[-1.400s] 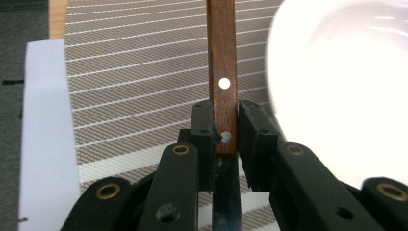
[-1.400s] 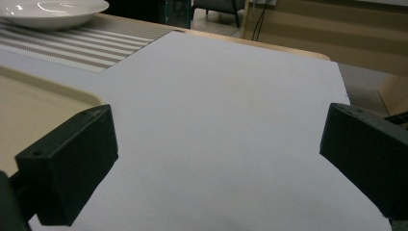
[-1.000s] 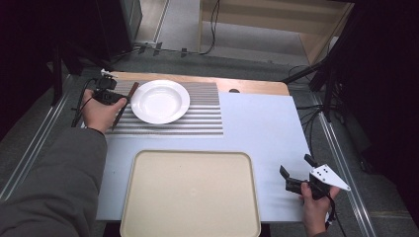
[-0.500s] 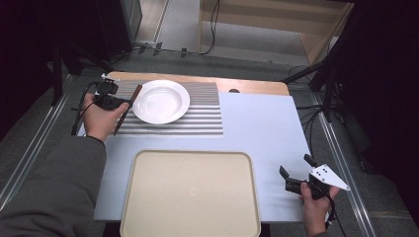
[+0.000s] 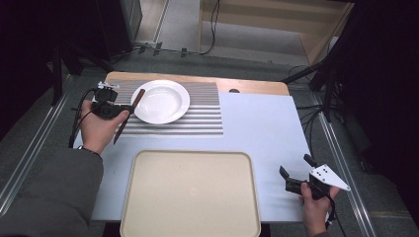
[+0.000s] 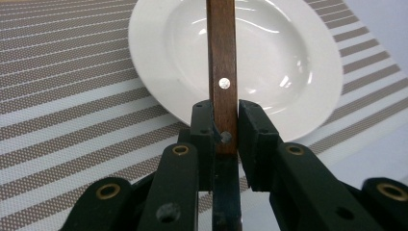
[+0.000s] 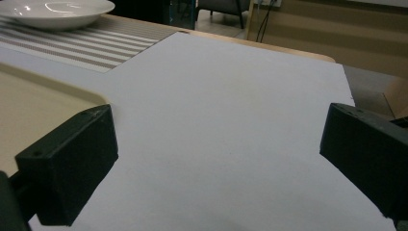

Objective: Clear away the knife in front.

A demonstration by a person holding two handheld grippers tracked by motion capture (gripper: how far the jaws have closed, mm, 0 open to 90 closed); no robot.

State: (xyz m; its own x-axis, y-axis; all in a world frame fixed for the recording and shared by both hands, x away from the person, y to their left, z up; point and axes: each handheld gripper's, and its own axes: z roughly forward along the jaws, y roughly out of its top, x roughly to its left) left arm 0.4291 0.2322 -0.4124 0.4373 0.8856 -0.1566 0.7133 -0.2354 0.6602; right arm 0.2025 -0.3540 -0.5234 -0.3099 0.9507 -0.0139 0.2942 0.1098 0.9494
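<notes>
A knife with a riveted brown wooden handle (image 5: pixel 138 96) (image 6: pixel 221 57) is clamped in my left gripper (image 5: pixel 124 110) (image 6: pixel 225 130), which is shut on it near the handle's lower end. The handle points away over the left rim of a white deep plate (image 5: pixel 160 101) (image 6: pixel 288 62). The knife's dark other end slants back toward the person. The plate rests on a striped placemat (image 5: pixel 207 118) (image 6: pixel 62 96). My right gripper (image 5: pixel 296 167) (image 7: pixel 216 159) hovers open and holds nothing at the near right, above the white table sheet (image 7: pixel 231 96).
A large beige tray (image 5: pixel 190 197) (image 7: pixel 29 110) lies at the near centre, left of the right gripper. The plate (image 7: pixel 53 12) and placemat (image 7: pixel 96 45) show far off in the right gripper view. Floor, cables and stands surround the wooden table edge (image 5: pixel 247 85).
My left gripper has shifted slightly toward the person with the knife in it, and the knife now slants with its handle tip over the plate's rim. The right gripper has stayed put.
</notes>
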